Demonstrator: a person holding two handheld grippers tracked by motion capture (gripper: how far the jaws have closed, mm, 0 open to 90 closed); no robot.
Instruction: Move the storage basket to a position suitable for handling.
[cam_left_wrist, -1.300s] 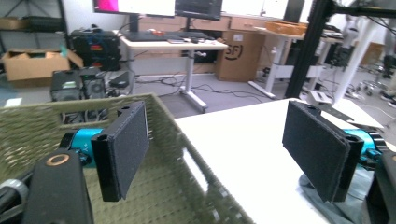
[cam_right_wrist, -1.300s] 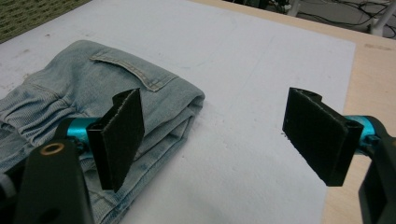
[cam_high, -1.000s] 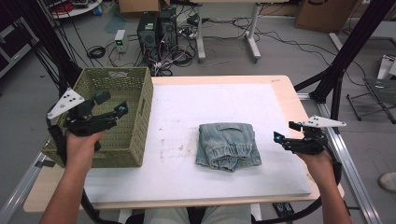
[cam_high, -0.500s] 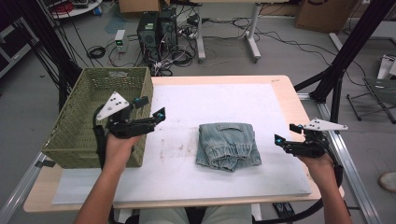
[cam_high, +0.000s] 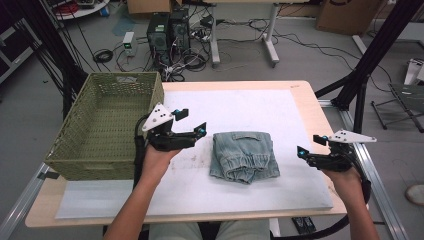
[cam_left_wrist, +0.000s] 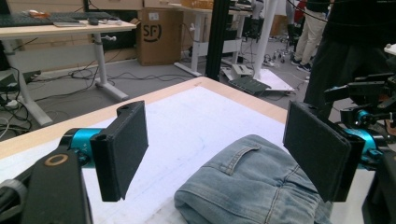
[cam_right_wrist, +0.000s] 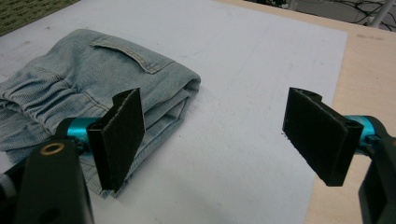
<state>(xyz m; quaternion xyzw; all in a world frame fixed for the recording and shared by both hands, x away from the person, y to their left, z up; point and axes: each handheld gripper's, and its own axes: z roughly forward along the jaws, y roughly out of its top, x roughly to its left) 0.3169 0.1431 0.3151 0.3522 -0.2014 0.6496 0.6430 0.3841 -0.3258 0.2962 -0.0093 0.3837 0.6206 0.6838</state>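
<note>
the room is evenly and softly lit from overhead, so the white mat (cam_high: 240, 107) reads bright without glare. the folded jeans (cam_high: 244, 156) throw only a thin, soft shadow on the mat beside them. my high view is a little soft and grainy. in my gripper views the near jaws are slightly blurred, and the room beyond the mat is hazy.

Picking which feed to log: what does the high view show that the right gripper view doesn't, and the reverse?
High view alone: the green basket's full shape, the left gripper open near the folded jeans, both forearms and the floor clutter. Right gripper view alone: the stacked fold layers at the jeans' edge, close between the right gripper's open fingers. Both share: the jeans, the white mat and the wooden table edge.
</note>
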